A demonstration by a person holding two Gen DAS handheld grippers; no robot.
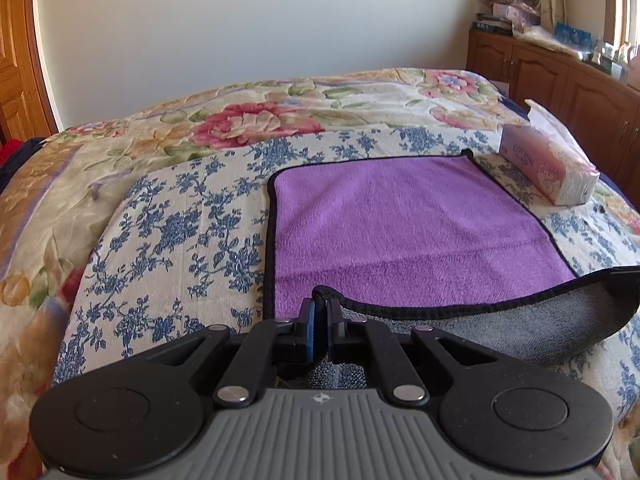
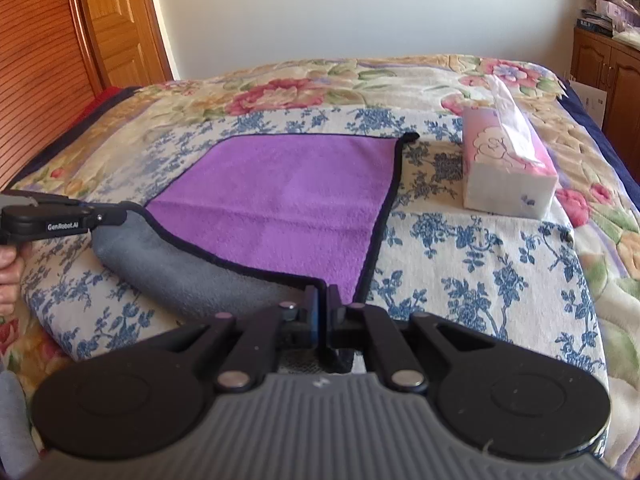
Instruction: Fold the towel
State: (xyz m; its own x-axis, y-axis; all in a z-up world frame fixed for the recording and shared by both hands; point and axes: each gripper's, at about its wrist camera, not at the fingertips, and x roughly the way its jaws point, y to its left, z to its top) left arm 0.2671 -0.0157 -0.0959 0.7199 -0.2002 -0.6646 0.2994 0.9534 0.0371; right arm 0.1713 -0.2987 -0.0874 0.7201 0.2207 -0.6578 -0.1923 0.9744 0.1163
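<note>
One purple towel [image 1: 400,224] lies on the bed [image 1: 168,216], its far edge flat and its near edge lifted, grey underside showing. The left tongs [image 1: 319,312] pinch the near left corner; the right tongs [image 2: 322,300] pinch the near right corner. One tissue box [image 2: 508,168] stands just right of the towel; bare quilt lies to the left and far side.

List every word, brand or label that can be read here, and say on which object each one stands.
"COTTON" on the side of the pink tissue box; the smaller print under it is too blurred to read.
"GenRobot.AI" on the side of the left gripper.
Book spines on the wooden cabinet: too small to read.
</note>
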